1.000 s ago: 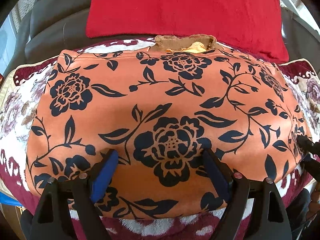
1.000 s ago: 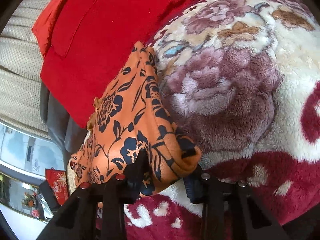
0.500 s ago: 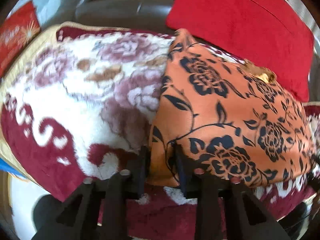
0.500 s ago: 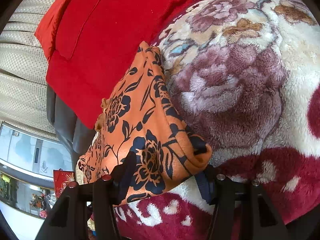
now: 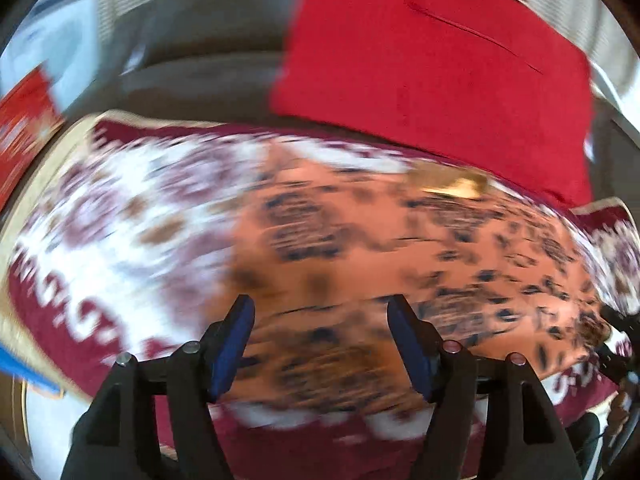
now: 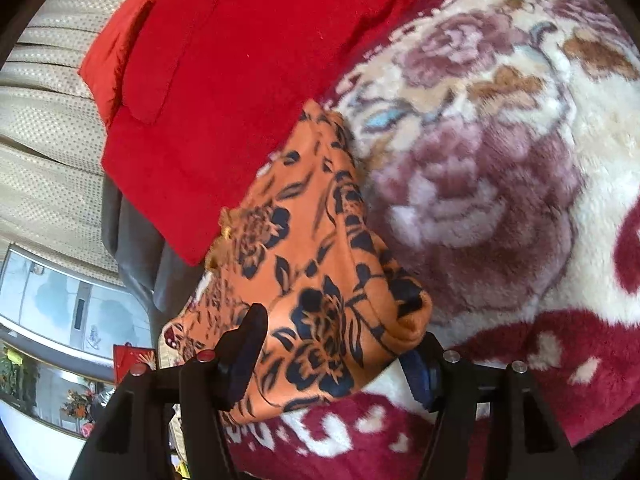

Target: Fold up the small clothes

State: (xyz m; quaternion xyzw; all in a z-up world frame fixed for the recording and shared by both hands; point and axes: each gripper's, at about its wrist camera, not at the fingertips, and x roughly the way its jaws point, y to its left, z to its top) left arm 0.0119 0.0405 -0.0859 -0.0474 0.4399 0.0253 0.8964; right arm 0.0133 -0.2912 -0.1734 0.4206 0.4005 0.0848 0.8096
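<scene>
The orange garment with dark blue flowers [image 5: 360,240] lies folded on a floral blanket [image 5: 120,240]; the left wrist view is smeared by motion. My left gripper [image 5: 320,308] hovers over the garment's near edge. Its jaws are opening and nothing is pinched between the blue pads [image 5: 232,344]. In the right wrist view the garment's [image 6: 312,240] folded right corner sits between the fingers of my right gripper [image 6: 338,332]. Those jaws are opening too, and the cloth rests loosely in the gap.
A red cushion [image 5: 432,60] leans against the grey sofa back [image 5: 200,60] just behind the garment, seen also as the red cushion [image 6: 240,60] on the right. The plush blanket [image 6: 500,200] spreads wide to the right of the garment.
The left gripper swung to the garment's left edge, pinched it, then let go and swept back over its middle. The right jaws widened around the folded corner.
</scene>
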